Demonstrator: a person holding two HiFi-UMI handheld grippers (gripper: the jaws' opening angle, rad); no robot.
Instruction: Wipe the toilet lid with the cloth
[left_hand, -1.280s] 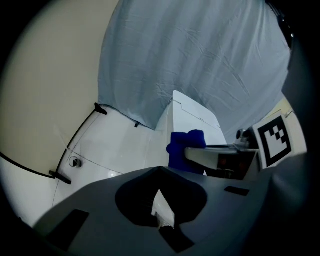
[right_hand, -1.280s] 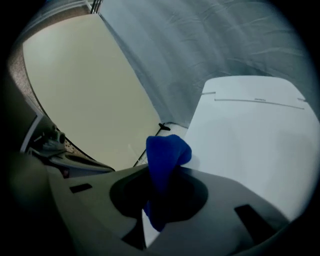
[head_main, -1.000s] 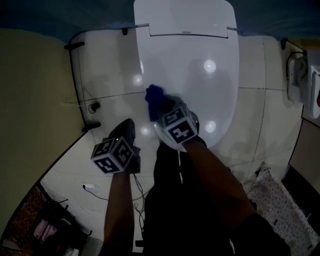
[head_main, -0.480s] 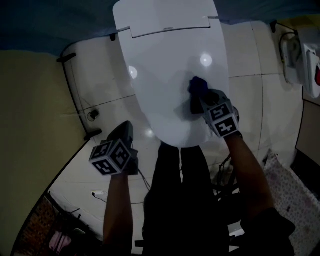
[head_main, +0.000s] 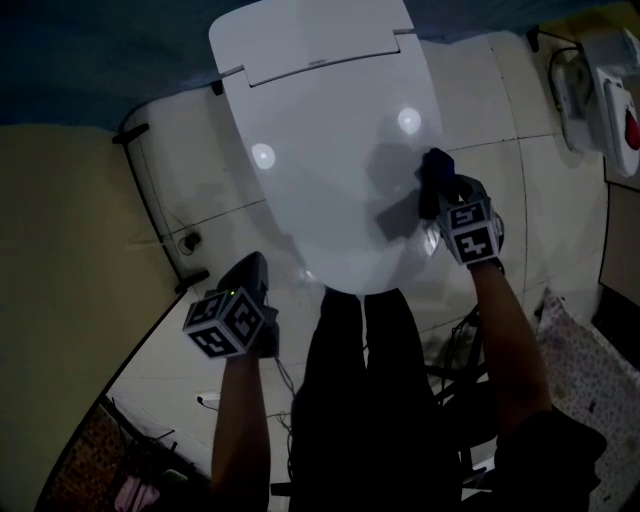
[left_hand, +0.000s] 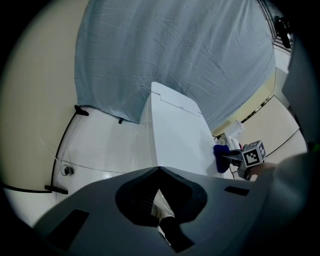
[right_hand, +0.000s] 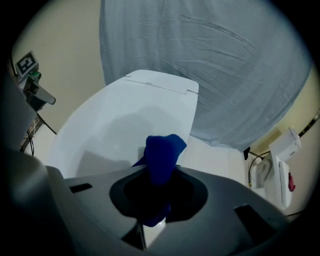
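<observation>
The white toilet lid (head_main: 320, 150) is down, and it also shows in the left gripper view (left_hand: 177, 135) and the right gripper view (right_hand: 115, 120). My right gripper (head_main: 437, 192) is shut on a bunched blue cloth (head_main: 435, 168) and holds it at the lid's right edge, about halfway along. The cloth (right_hand: 162, 152) sticks out past the right gripper's (right_hand: 159, 172) jaws. My left gripper (head_main: 255, 265) hangs over the floor tiles to the left of the lid's front; its jaws (left_hand: 159, 170) meet with nothing between them. From the left gripper view the cloth (left_hand: 220, 157) is small at the right.
A grey-blue sheet (left_hand: 175, 50) hangs behind the toilet. A white wall unit (head_main: 610, 90) with a cable is at the right. Black cables (head_main: 150, 180) run over the white floor at the left. A patterned mat (head_main: 590, 370) lies at lower right. The person's dark-trousered legs (head_main: 370, 400) stand before the toilet.
My right gripper has swept the cloth from the lid's front left across to its right edge. The left gripper has stayed in place.
</observation>
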